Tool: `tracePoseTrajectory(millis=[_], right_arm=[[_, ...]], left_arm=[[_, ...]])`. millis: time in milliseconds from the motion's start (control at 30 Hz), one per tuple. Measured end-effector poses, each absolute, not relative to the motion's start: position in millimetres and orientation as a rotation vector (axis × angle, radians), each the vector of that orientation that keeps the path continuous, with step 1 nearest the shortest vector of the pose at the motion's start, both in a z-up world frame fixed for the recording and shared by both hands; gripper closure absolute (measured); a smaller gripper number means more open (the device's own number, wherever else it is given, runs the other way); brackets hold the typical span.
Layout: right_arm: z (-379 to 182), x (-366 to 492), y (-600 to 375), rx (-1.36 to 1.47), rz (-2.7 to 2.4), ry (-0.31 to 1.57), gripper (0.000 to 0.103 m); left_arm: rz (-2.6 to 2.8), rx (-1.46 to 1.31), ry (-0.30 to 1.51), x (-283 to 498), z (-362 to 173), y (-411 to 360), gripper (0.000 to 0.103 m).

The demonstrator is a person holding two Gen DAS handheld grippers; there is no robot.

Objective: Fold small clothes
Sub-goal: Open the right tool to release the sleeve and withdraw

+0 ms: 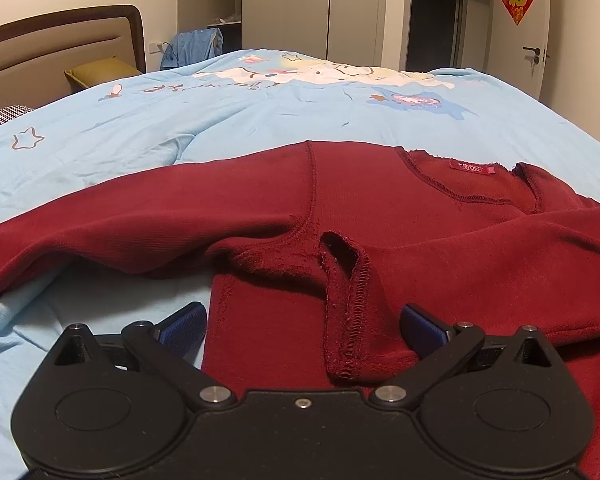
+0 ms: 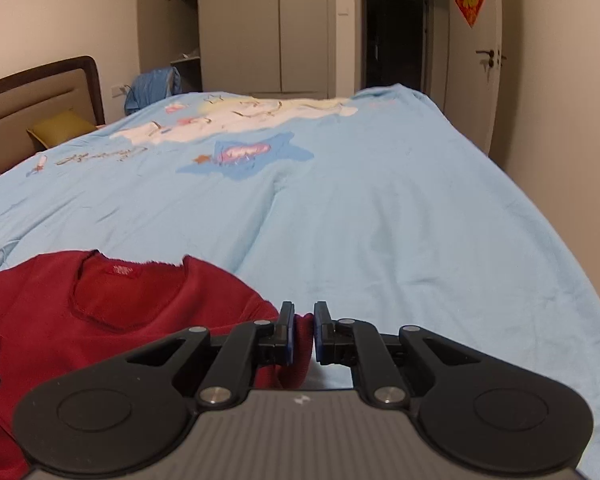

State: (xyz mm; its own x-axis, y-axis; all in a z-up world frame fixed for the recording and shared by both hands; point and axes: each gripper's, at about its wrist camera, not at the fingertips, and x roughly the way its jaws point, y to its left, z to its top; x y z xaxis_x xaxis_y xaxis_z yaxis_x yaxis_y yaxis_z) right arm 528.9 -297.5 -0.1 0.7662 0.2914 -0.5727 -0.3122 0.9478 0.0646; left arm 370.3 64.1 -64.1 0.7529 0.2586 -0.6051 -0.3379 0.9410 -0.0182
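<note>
The left gripper (image 1: 302, 326) hovers low with its jaws spread wide; the right gripper (image 2: 302, 332) has its jaws nearly closed, pinching fabric.

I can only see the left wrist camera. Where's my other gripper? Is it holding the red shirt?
Observer: Yes. The right gripper has its fingers nearly together, with a bit of the red shirt between them.
Child: Which bit?
Observer: The edge to the right of the neckline, where the shirt meets the blue duvet.
Child: What's past it?
Observer: Only duvet shows on that side, up to the bed's edge.
</note>
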Motion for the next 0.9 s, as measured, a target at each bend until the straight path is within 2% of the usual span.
tracePoseTrajectory(millis=[200, 400, 633, 733, 767, 800, 900], right_arm=[[-6.9, 476.8, -316.2, -0.019, 0.298, 0.569, 0.057], [-24.0, 410.3, -329.6, -0.102, 0.292, 0.576, 0.054], [-43.9, 400.6, -305.5, -0.177, 0.345, 0.596, 0.054], [-49.8, 407.3, -294.9, -0.199, 0.321, 0.581, 0.058], [-50.7, 409.1, -293.4, -0.193, 0.316, 0.579, 0.076], [-50.1, 409.5, -293.2, -0.176, 0.315, 0.581, 0.089], [-45.8, 400.0, -296.3, -0.14, 0.295, 0.566, 0.094]], left_arm=[[0.326, -0.134, 0.639, 371.2, -65.2, 62.8, 0.0], [0.33, -0.127, 0.636, 372.3, -67.7, 62.1, 0.0], [0.331, -0.129, 0.629, 371.2, -69.5, 61.6, 0.0], [0.331, -0.129, 0.63, 371.2, -69.5, 61.7, 0.0], [0.331, -0.129, 0.63, 371.2, -69.6, 61.8, 0.0], [0.33, -0.13, 0.629, 371.2, -69.5, 61.8, 0.0], [0.328, -0.135, 0.628, 370.5, -69.1, 62.2, 0.0]])
